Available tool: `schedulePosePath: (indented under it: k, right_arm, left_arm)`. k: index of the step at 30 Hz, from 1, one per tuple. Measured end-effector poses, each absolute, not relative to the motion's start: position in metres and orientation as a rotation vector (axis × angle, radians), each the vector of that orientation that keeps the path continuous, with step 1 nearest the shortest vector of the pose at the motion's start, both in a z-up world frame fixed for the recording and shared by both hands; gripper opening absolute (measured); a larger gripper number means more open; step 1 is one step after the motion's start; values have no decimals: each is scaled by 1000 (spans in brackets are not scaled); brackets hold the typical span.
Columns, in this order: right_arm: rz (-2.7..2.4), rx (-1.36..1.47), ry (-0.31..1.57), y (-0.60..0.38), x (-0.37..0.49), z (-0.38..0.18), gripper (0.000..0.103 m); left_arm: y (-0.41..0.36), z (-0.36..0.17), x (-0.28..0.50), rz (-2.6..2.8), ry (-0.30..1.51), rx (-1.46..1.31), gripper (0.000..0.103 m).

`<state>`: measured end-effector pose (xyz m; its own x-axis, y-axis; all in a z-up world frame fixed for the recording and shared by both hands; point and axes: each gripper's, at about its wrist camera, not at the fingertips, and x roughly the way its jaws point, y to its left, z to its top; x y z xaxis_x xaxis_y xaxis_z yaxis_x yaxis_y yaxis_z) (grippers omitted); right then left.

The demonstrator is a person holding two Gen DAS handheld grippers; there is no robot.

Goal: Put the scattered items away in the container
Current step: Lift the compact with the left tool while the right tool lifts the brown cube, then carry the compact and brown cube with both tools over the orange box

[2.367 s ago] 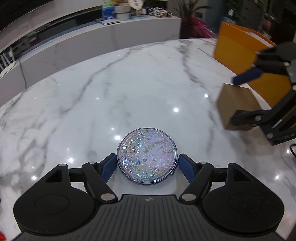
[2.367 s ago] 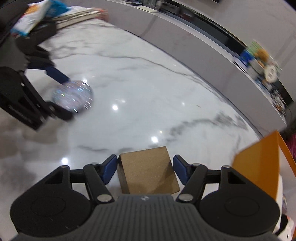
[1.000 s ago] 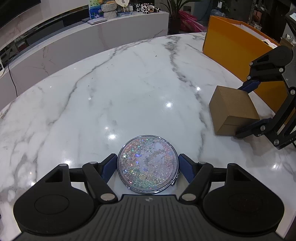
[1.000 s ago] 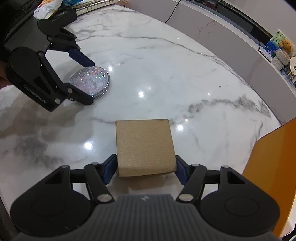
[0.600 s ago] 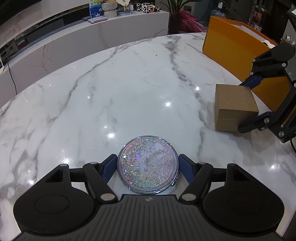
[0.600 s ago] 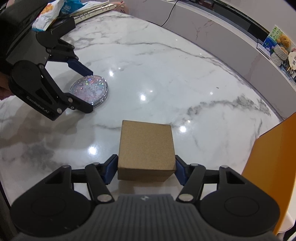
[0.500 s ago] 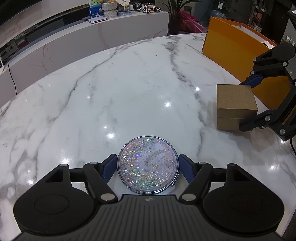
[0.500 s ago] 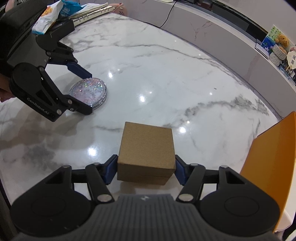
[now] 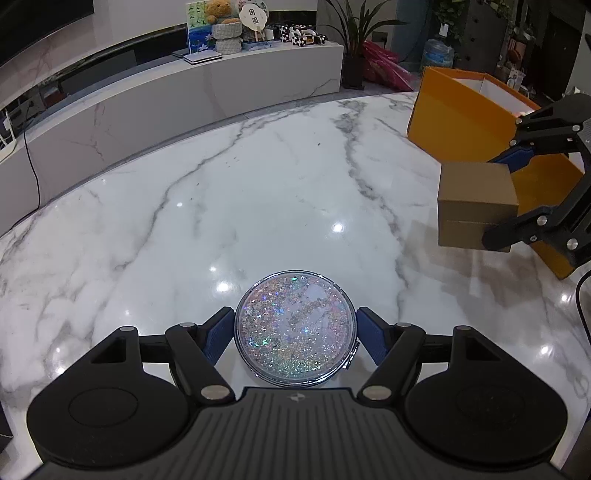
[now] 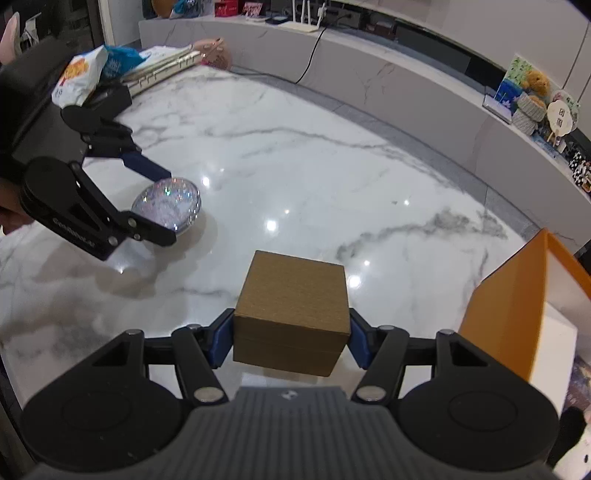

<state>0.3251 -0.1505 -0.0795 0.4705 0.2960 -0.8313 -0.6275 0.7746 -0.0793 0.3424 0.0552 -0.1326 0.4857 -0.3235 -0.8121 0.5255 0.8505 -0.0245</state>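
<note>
A round glitter compact (image 9: 295,332) sits between the blue pads of my left gripper (image 9: 295,326), which is shut on it. In the right wrist view the compact (image 10: 166,201) is tilted just above the marble table (image 10: 332,177), inside the left gripper (image 10: 162,205). My right gripper (image 10: 291,332) is shut on a brown cardboard box (image 10: 291,295), held clear of the table. From the left wrist view the box (image 9: 472,199) hangs in the right gripper (image 9: 498,201) with its shadow below, next to the orange container (image 9: 461,110). The container (image 10: 517,295) is open-topped with a white inside.
A snack bag (image 10: 81,77) and a ring binder (image 10: 166,66) lie at the table's far left edge. A low marble counter (image 9: 221,85) with ornaments curves behind the table. A potted plant (image 9: 354,33) stands beyond it.
The right gripper has risen with the brown box, lifting it off the table beside the orange container. The left gripper has stayed in place around the compact.
</note>
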Motion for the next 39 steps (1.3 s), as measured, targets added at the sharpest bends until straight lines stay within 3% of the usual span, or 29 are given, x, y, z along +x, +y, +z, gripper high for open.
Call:
schedulePosePath:
  k: [27, 39]
  right_arm:
    - [433, -248, 630, -239, 289, 29, 64]
    - [259, -170, 594, -318, 269, 34, 64]
  left_arm:
    - [-43, -20, 325, -625, 719, 282, 84]
    - [-127, 8, 327, -712, 639, 328, 84]
